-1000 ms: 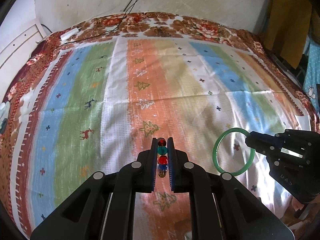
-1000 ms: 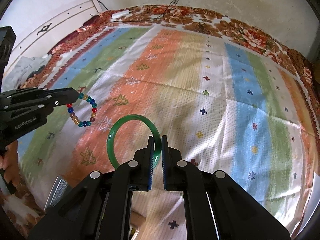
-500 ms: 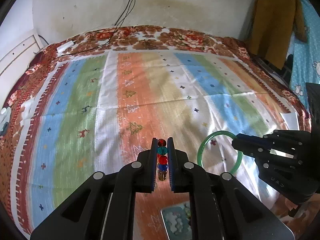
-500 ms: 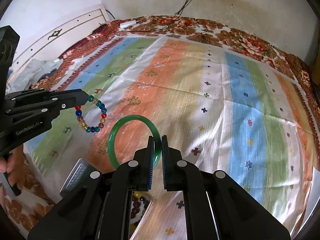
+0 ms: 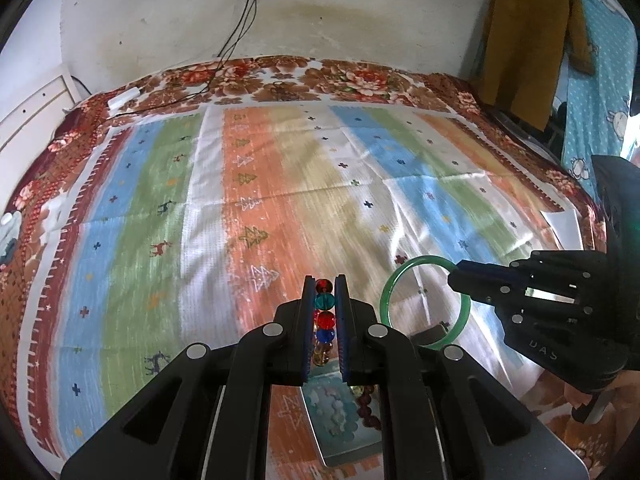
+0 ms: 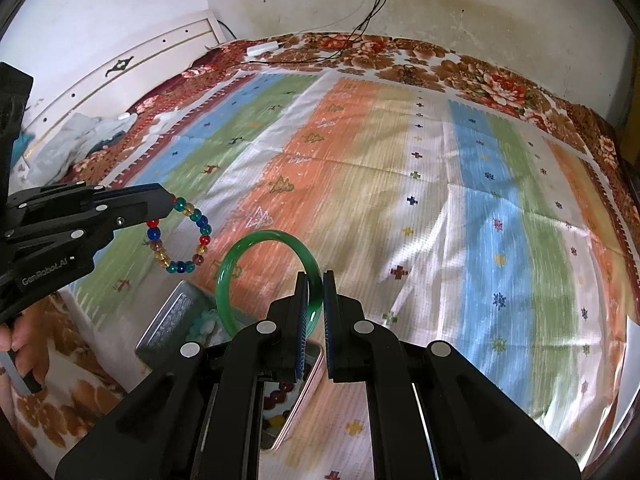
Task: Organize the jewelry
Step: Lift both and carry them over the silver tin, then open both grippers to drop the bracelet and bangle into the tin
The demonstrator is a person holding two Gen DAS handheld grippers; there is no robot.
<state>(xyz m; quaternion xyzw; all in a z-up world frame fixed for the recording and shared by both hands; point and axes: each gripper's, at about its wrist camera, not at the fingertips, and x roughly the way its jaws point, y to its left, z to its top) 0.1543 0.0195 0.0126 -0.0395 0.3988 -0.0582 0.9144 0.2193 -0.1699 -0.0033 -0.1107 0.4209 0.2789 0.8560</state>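
A bed covered with a striped, multicoloured woven cloth (image 5: 280, 200) fills the room up to a stained white wall. The left gripper (image 5: 325, 292) has its jaws clenched on a bracelet of coloured glass beads (image 6: 182, 236), held in the air. The right gripper (image 6: 316, 284) grasps a smooth green jade bangle (image 6: 264, 240). Both hang above an open metal tin (image 6: 168, 320) of jewelry near the bed's near edge.

"GenRobot.AI" on left gripper (image 6: 168, 204), seemingly "DAS" — right gripper (image 5: 454, 276)
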